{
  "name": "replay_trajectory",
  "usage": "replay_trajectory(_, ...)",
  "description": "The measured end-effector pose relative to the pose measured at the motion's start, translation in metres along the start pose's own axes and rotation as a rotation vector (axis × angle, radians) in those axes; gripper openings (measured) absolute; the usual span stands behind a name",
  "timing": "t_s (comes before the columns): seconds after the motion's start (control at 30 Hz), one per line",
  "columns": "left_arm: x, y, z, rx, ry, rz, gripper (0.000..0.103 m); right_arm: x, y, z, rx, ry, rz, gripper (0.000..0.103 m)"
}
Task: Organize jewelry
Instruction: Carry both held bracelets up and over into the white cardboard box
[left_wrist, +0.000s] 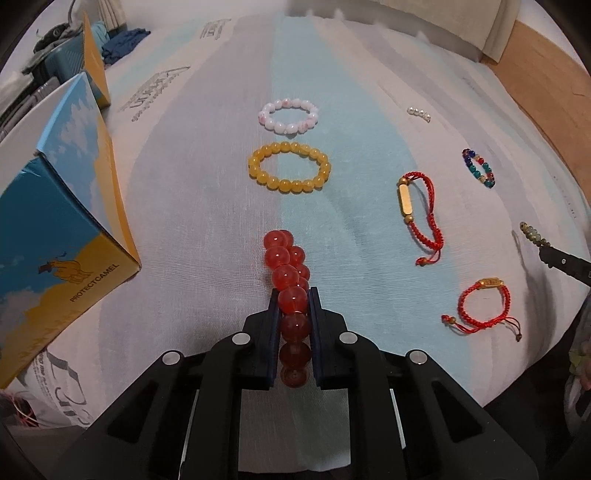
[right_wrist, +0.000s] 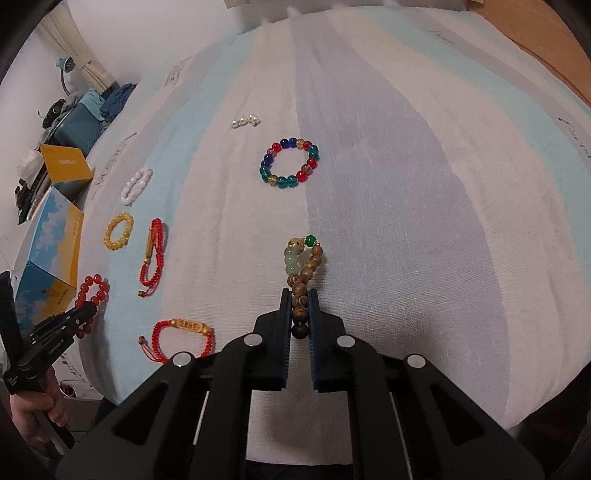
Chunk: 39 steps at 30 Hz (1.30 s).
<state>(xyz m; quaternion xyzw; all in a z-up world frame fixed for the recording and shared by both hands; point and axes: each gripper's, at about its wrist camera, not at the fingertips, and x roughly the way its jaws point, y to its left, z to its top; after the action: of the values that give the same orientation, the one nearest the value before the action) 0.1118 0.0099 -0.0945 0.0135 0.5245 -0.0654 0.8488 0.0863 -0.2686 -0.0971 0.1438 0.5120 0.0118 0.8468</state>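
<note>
My left gripper (left_wrist: 293, 295) is shut on a red bead bracelet (left_wrist: 286, 266), squeezed flat between the fingers on the striped cloth (left_wrist: 207, 206). It also shows in the right wrist view (right_wrist: 92, 291). My right gripper (right_wrist: 300, 295) is shut on a brown wooden bead bracelet (right_wrist: 306, 266) with green beads. Ahead of the left gripper lie a yellow bead bracelet (left_wrist: 289, 166) and a white-pink bead bracelet (left_wrist: 289, 115). A multicoloured bead bracelet (right_wrist: 290, 162) lies ahead of the right gripper.
Two red cord bracelets with gold charms (left_wrist: 419, 214) (left_wrist: 484, 306) and a small pearl piece (left_wrist: 419, 113) lie on the cloth. A blue and yellow box (left_wrist: 55, 221) stands at the left. A wooden edge (left_wrist: 546, 92) runs along the right.
</note>
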Motion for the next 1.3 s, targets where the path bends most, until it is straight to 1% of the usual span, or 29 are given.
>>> replay_trajectory(0.17,-0.008,0.002,0.002,-0.010,-0.003,-0.013,0.013,-0.008,0.001,0.001,-0.004,-0.014,0.010,0.007)
replay_trajectory(0.43,-0.031,-0.002,0.009,0.001,-0.039,-0.011,0.013,-0.021,0.007,0.001,-0.015,-0.033,0.016,0.007)
replay_trajectory(0.67,-0.052,-0.007,0.012,0.003,-0.073,-0.020,0.013,-0.040,0.018,0.003,-0.029,-0.068,0.010,0.007)
replay_trajectory(1.03,-0.085,-0.007,0.023,0.015,-0.123,-0.031,0.013,-0.069,0.048,0.010,-0.061,-0.125,-0.022,0.007)
replay_trajectory(1.3,-0.115,0.004,0.032,0.005,-0.172,-0.036,0.013,-0.085,0.082,0.017,-0.106,-0.149,-0.020,0.007)
